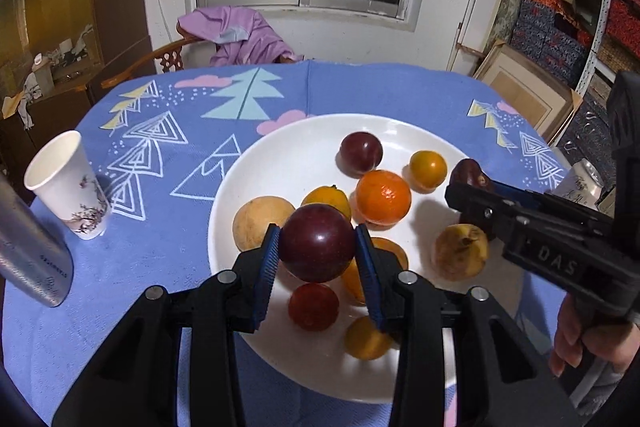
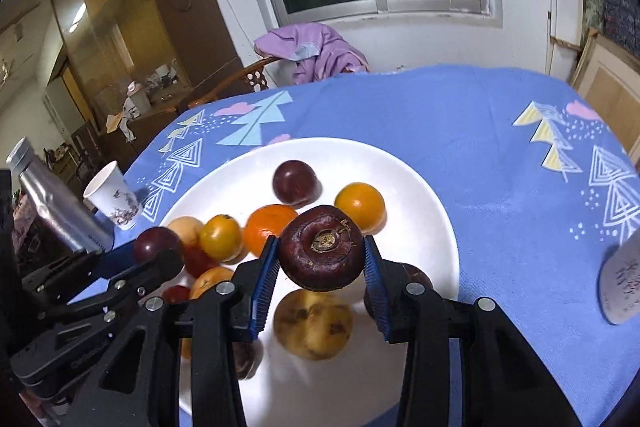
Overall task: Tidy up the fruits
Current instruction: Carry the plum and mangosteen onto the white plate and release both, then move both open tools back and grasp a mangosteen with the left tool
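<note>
A white plate (image 1: 280,163) on the blue tablecloth holds several fruits: a plum (image 1: 361,151), an orange (image 1: 383,197), yellow-orange fruits (image 1: 428,169) and a spotted yellow pear (image 1: 460,251). My left gripper (image 1: 317,247) is shut on a dark red plum (image 1: 317,242) above the plate's near side. My right gripper (image 2: 320,259) is shut on a dark purple mangosteen (image 2: 321,247) above the plate (image 2: 420,195); it also shows in the left wrist view (image 1: 470,183) at the plate's right rim.
A paper cup (image 1: 68,187) and a metal bottle (image 1: 28,251) stand left of the plate. A drink can (image 1: 582,183) lies at the right. A chair with purple cloth (image 1: 236,39) is behind the table.
</note>
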A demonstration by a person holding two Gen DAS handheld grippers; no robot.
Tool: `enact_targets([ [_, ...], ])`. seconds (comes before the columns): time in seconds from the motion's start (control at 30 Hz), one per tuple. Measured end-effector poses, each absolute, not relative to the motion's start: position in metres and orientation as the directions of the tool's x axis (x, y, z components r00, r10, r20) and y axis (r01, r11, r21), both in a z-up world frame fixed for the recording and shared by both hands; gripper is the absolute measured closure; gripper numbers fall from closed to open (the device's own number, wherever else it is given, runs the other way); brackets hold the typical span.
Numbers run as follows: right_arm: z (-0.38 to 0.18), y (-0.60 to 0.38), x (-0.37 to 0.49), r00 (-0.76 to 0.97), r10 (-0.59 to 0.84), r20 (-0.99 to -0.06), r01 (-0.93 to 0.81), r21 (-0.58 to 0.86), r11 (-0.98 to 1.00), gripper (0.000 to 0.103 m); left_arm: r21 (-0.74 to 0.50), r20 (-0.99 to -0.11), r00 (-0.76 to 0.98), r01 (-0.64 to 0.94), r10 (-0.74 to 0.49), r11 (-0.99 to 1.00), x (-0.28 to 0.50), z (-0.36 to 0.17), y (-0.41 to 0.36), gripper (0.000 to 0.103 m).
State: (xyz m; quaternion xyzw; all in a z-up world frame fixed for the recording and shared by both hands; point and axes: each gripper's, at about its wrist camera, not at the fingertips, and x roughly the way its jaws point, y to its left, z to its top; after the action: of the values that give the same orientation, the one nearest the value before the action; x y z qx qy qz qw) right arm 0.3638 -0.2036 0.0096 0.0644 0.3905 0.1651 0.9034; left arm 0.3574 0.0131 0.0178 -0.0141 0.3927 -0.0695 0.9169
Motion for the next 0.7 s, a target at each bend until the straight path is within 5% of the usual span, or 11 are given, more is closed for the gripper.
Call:
enact_targets([
  [0.1, 0.002, -0.21, 0.369, 0.62, 0.369, -0.692, -0.229, 0.29, 0.929, 0.044, -0.087, -0.729, 0.67, 0.117, -0.144, 0.989, 0.363, 0.011, 0.013, 0.061],
  [0.37, 0.045, -0.225, 0.337, 0.688, 0.428, -0.586, -0.255, 0.357, 0.899, 0.042, -0.086, -0.676, 0.723, 0.111, -0.14, 0.99, 0.337, 0.036, 0.014, 0.044],
  [0.7, 0.1, -0.229, 0.224, 0.731, 0.467, -0.498, -0.362, 0.298, 0.883, 0.023, -0.034, -0.629, 0.77, 0.104, -0.103, 0.994, 0.23, 0.057, 0.02, 0.028],
])
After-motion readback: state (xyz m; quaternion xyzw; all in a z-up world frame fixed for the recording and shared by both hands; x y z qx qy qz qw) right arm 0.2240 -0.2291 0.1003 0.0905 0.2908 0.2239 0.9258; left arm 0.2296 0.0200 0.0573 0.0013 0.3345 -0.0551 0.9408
